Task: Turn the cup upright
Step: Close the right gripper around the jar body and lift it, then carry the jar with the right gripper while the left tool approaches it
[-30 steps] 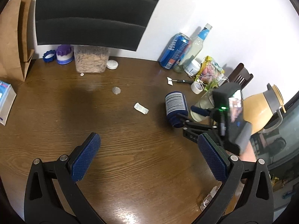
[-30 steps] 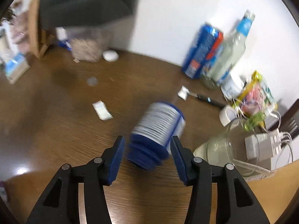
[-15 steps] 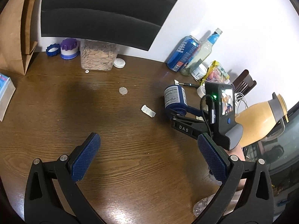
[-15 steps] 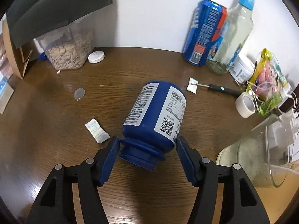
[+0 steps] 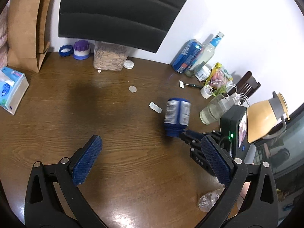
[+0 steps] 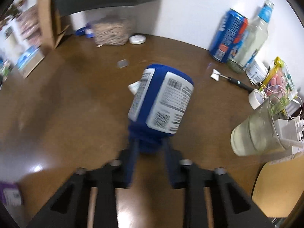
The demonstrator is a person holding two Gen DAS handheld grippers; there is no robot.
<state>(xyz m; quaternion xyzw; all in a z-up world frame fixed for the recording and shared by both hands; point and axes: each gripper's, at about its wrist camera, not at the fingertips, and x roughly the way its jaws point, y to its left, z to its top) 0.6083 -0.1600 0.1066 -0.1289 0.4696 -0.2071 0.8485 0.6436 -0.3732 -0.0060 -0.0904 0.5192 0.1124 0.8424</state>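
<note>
The cup is a blue container (image 6: pixel 163 102) with white printed labels, seen blurred in the right wrist view. It stands tilted, narrow neck toward me and low, flat base up and away. My right gripper (image 6: pixel 150 146) is shut on that blue neck. Whether the container touches the brown table (image 6: pixel 66 104) is unclear. The left wrist view shows the same container (image 5: pixel 176 115) at centre right, with my right gripper (image 5: pixel 187 134) holding its near end. My left gripper (image 5: pixel 151 142) hangs open above the table, holding nothing, left of the container.
A clear glass (image 6: pixel 260 129) stands close to the right of the container. A blue can (image 6: pixel 228 38), a clear bottle (image 6: pixel 252 38), tape and a screwdriver (image 6: pixel 237 81) line the back right. A nut jar (image 5: pixel 110 58), tissue pack (image 5: pixel 11 89) and tan jug (image 5: pixel 266 117) ring the table.
My right gripper's fingers have come together on the container's neck. The container has swung from lying on the table to a steep tilt, base raised. The left gripper stays open.
</note>
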